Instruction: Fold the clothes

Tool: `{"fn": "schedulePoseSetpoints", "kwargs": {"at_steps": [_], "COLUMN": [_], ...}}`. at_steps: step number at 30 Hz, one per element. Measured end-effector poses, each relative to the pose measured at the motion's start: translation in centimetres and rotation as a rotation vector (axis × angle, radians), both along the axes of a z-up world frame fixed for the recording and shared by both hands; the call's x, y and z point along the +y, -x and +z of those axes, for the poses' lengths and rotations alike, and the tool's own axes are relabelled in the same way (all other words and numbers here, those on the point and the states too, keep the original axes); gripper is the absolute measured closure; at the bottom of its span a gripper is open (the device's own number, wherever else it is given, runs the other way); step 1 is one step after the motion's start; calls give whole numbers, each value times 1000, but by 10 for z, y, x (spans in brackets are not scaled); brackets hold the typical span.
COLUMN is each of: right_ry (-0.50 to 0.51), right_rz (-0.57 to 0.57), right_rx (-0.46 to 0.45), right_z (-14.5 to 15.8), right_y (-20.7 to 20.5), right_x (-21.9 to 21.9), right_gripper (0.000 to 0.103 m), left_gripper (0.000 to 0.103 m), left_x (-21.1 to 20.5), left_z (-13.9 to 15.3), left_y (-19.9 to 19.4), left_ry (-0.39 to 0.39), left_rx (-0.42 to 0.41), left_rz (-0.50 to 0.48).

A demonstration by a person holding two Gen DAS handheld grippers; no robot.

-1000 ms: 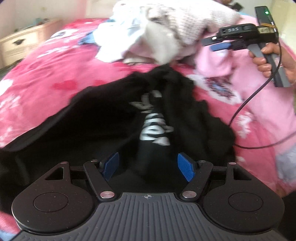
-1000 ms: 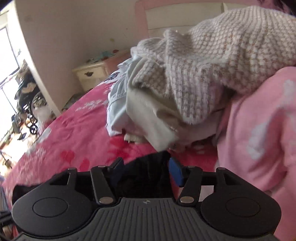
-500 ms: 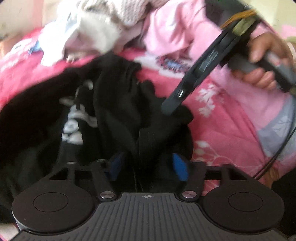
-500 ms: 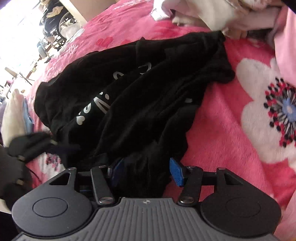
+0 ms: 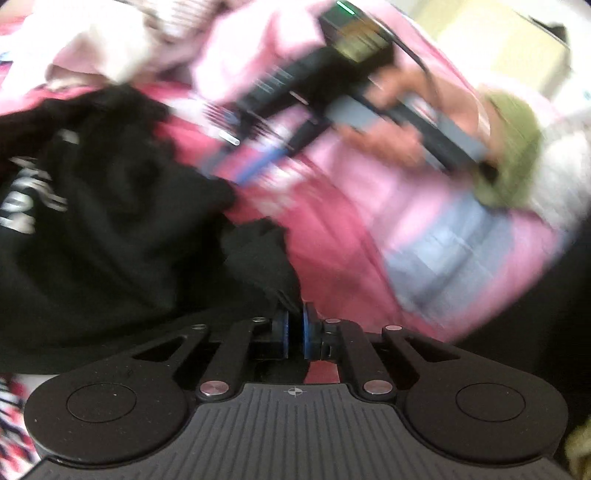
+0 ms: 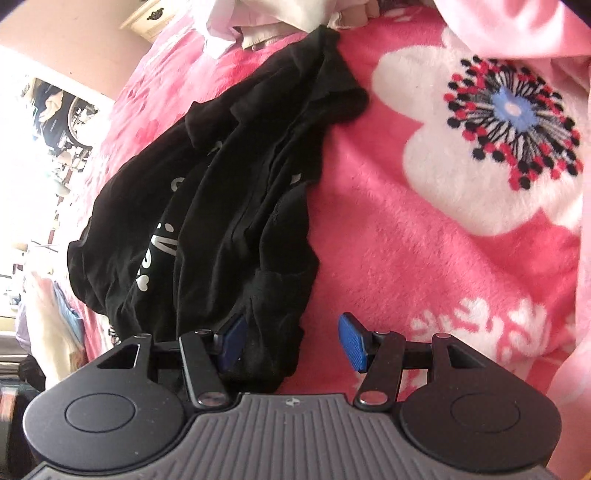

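A crumpled black garment point(image 6: 229, 206) with white lettering lies on the bed, spread over a bright pink fleece blanket point(image 6: 406, 258) printed with big white flowers. The left claw point(image 5: 294, 326) has just been closing, and its blue pads now stand almost together with a fold of the black cloth's edge pinched between them, at the corner of the garment nearest the camera. The right claw point(image 6: 291, 343) points steeply down at the bed with its jaws standing wide apart; a lobe of the black fabric lies between them against the left blue pad point(image 6: 231, 345), while the other pad is clear of the cloth and hangs above bare pink blanket, so nothing is gripped there. In the left wrist view, though blurred, the right claw point(image 5: 236, 162) shows from the side, held by a hand point(image 5: 391, 122) with an olive-green sleeve point(image 5: 509, 147) behind it. Beyond the black garment, at the far side of the bed, sits a heap of pale clothes point(image 6: 280, 14), white and light pink, touching the garment's far tip. A cream bedside cabinet point(image 6: 147, 14) shows at the top left corner of the right wrist view.
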State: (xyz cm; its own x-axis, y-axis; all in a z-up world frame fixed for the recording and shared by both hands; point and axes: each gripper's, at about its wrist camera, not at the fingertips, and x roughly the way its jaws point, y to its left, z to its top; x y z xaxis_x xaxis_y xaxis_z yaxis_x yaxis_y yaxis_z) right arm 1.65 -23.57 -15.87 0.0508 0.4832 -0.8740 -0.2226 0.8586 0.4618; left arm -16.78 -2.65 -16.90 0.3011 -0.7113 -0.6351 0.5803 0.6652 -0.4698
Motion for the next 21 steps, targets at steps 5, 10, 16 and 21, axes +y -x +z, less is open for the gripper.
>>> {"fn": "schedulePoseSetpoints", "kwargs": {"at_steps": [5,10,16,21], "right_ry": [29,20,-44,-49], "right_rz": [14,-5,-52,36], "right_rx": [-22,-39,-23,-76], "right_z": [2,0,-20,-18], "right_y": [5,6,-3,4], "right_x": [-1,-5,-8,2], "right_gripper": [44,42,36,40], "left_gripper": [95,69,64,56], "left_x": [-27,-20,17,48], "left_z": [-15,-8,11,32], "left_y": [29,31,19,-10], "left_ry": [-45,-35,-23,-17], "left_rx": [31,25,20,-20], "left_rz": [-161,-176,-130,-1]}}
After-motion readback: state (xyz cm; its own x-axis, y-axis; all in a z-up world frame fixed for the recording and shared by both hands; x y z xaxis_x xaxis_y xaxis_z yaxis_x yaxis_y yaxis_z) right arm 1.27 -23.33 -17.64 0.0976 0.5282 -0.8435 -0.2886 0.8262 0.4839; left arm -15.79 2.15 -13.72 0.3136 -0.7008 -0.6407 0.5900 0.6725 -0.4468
